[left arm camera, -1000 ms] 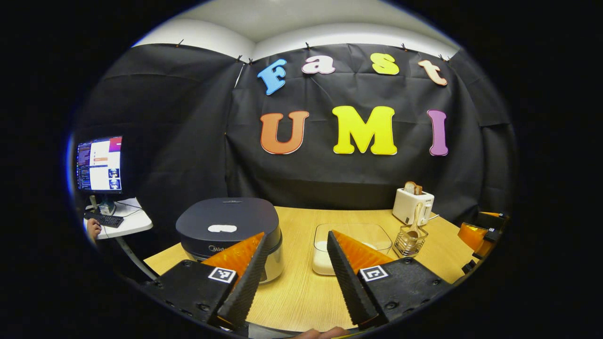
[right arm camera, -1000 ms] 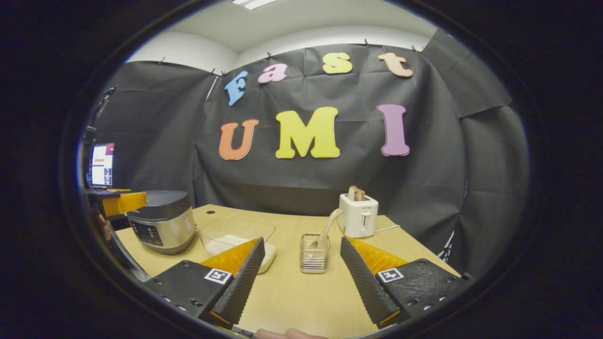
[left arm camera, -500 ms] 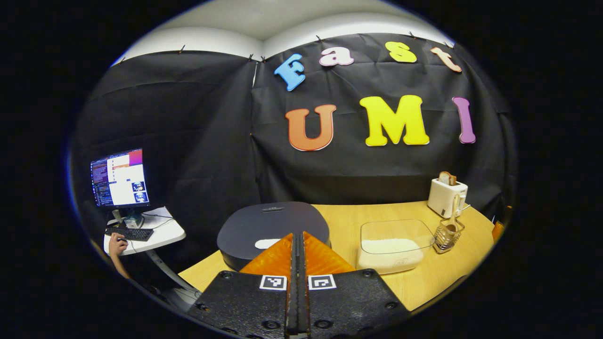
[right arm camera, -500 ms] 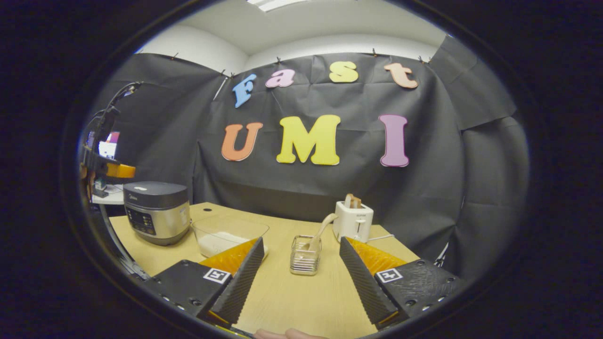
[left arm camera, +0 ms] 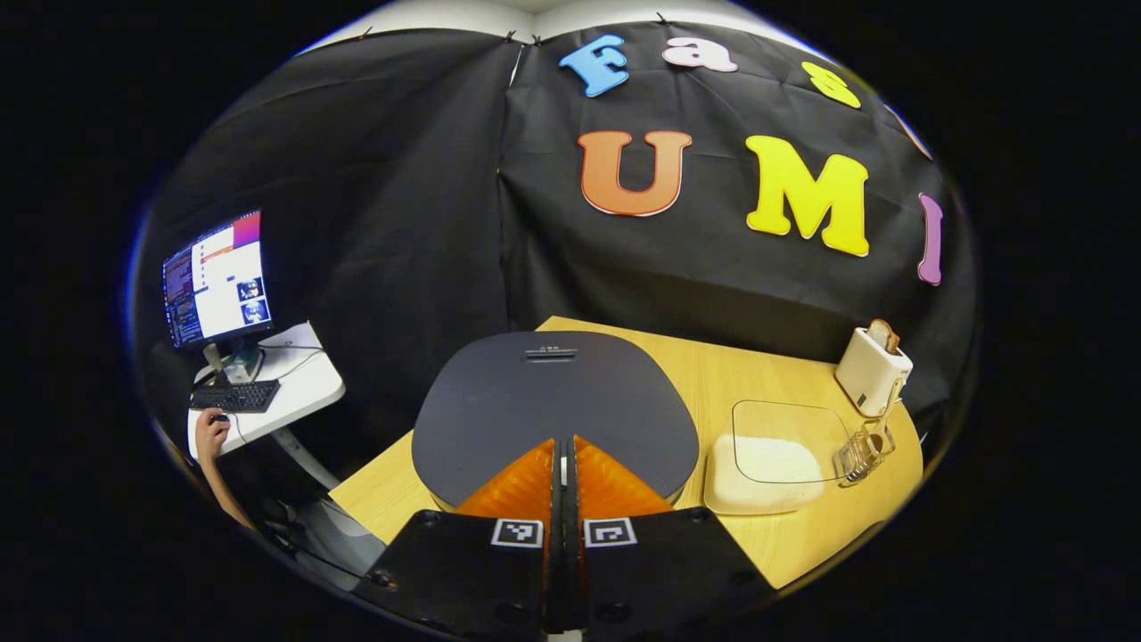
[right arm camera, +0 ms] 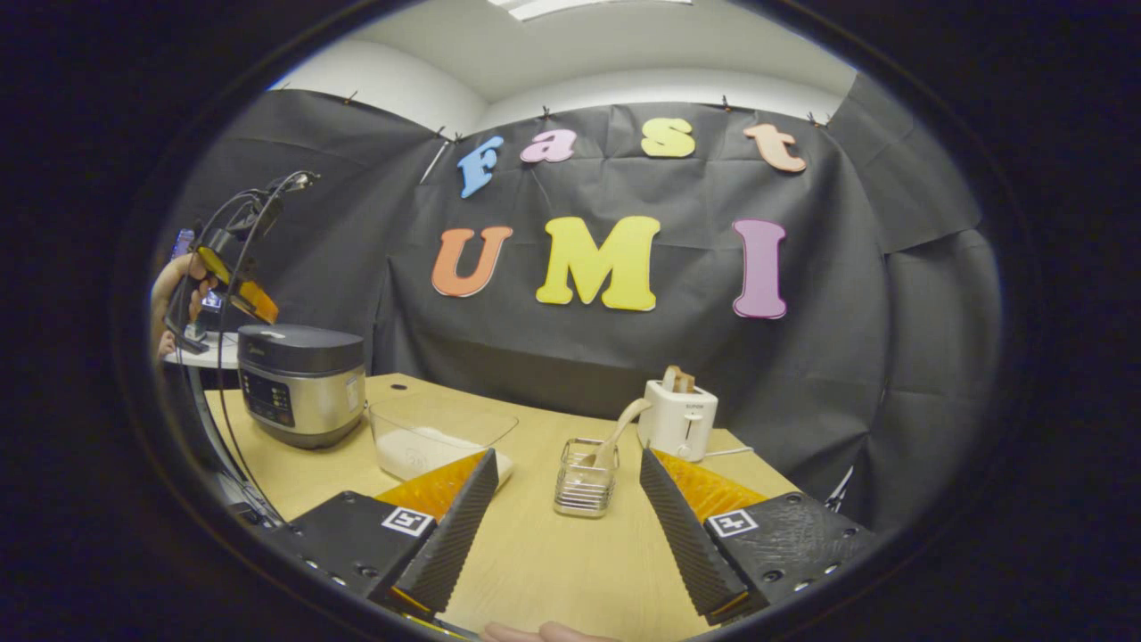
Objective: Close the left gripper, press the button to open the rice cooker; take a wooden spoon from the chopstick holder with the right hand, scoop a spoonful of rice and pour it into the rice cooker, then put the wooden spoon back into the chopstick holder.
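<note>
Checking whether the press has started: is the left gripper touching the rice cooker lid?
Apart. The right gripper view shows the left gripper above the rice cooker, with dark wall between them.

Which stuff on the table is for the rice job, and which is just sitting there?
For the job: rice cooker, wooden spoon, chopstick holder, rice dish, left gripper, right gripper.

Just sitting: toaster, monitor, keyboard.

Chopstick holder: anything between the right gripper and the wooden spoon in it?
Nothing visible. In the right gripper view the open right gripper faces the chopstick holder across bare table; the wooden spoon leans out the top. The rice container sits off to the side.
</note>
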The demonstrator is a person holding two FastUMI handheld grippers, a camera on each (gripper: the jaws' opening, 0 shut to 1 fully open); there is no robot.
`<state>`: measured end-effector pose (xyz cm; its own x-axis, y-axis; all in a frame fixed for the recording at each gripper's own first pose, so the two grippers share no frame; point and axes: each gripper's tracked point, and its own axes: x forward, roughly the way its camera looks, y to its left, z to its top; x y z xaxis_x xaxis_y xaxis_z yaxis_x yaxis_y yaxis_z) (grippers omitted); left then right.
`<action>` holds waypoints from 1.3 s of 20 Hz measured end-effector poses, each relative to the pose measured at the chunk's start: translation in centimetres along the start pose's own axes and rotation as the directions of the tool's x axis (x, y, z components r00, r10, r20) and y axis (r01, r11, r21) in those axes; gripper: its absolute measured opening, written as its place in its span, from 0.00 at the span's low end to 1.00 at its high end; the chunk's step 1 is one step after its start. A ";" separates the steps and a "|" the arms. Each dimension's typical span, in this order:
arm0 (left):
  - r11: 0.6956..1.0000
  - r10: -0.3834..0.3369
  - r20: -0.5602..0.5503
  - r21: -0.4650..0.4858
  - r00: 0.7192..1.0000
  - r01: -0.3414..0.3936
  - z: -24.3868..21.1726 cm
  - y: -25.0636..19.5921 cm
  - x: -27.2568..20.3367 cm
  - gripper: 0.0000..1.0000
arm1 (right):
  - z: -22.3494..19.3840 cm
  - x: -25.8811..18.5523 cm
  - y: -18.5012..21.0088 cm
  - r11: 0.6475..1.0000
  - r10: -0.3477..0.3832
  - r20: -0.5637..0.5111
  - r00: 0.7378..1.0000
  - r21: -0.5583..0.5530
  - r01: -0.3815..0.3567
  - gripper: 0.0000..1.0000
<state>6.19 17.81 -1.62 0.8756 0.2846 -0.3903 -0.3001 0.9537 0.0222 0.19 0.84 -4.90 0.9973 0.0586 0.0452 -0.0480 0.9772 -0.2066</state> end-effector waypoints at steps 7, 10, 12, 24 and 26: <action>1.000 -0.012 -0.039 0.010 0.999 0.012 -0.9 0.0 0.3 0.03 | -0.5 -0.5 -0.5 1.000 0.000 -0.013 1.000 0.013 0.000 0.96; 0.997 0.004 -0.006 0.075 1.000 -0.004 -1.0 0.1 0.4 0.03 | -0.4 -0.7 -0.5 1.000 0.003 -0.008 1.000 0.017 -0.003 0.95; 0.995 0.032 0.006 0.098 0.999 -0.032 -1.7 0.1 0.3 0.03 | -0.6 -0.8 -0.6 1.000 0.006 -0.010 1.000 0.028 -0.006 0.95; 0.993 0.074 0.348 0.065 0.935 -0.102 7.6 -0.1 -5.6 0.03 | -0.2 -2.2 -1.7 0.999 -0.006 0.004 1.000 0.033 0.006 0.96; 0.997 -0.005 0.382 0.074 0.924 -0.025 7.6 -2.1 -8.0 0.13 | -0.6 -2.1 -2.0 0.999 -0.018 -0.004 1.000 0.032 0.018 0.95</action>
<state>2.68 14.26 8.50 0.9552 0.2957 -0.0097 -0.2933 0.9508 0.1002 -1.75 -1.39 -5.12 0.9982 0.0403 0.0452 -0.0318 0.9842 -0.1744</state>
